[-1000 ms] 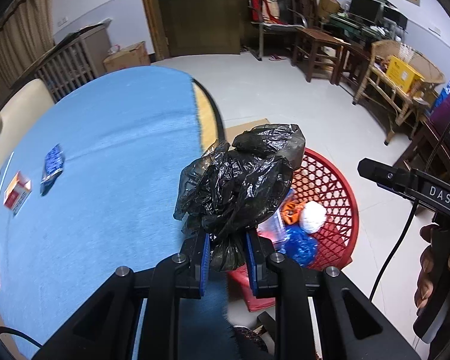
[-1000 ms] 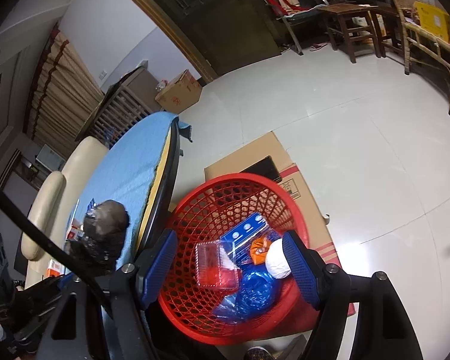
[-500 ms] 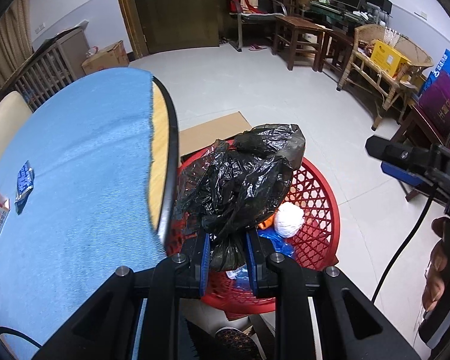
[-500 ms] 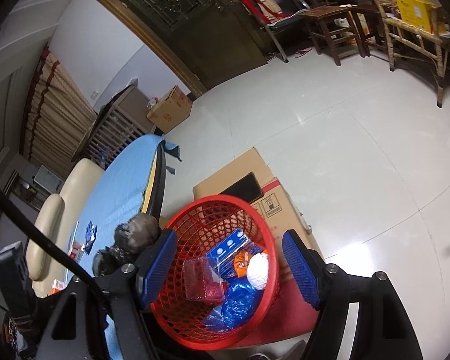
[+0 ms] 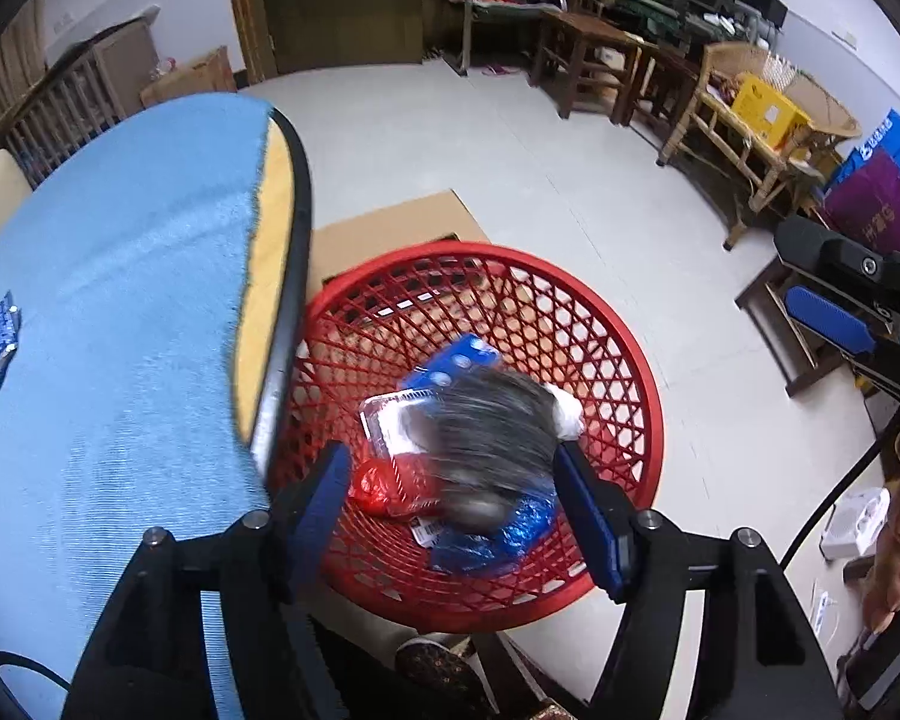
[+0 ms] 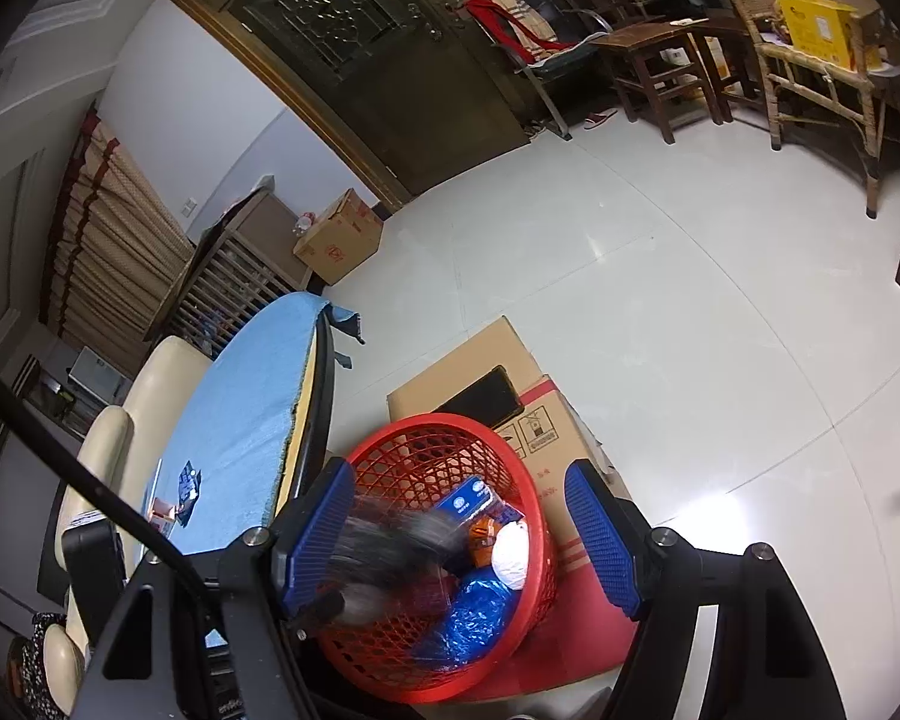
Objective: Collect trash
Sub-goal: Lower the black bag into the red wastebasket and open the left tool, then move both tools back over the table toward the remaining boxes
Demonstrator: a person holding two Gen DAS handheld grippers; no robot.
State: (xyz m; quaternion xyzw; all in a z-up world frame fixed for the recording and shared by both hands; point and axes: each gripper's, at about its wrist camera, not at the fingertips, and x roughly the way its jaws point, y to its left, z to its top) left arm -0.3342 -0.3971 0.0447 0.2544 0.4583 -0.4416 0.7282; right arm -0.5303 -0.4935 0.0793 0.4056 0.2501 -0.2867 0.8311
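Observation:
My left gripper [image 5: 450, 468] hangs over the red mesh basket [image 5: 630, 360], its jaws opening and not touching anything. A black plastic bag [image 5: 486, 426], motion-blurred, is falling free between them onto the trash in the basket: a blue box, a clear tray, a red wrapper, a white ball and a blue bag. In the right wrist view the same black bag [image 6: 390, 546] blurs inside the basket [image 6: 426, 426]. My right gripper [image 6: 456, 480] stands open above the basket with nothing between its fingers.
The round table with its blue cloth [image 5: 120, 300] borders the basket on the left, and a blue wrapper [image 5: 0, 330] lies on it. A flat cardboard box [image 6: 480, 372] lies under and behind the basket. Wooden chairs and stools stand along the far wall.
The left jaws have opened and the black bag has dropped out of them into the basket. The left gripper has moved from the table edge to above the basket.

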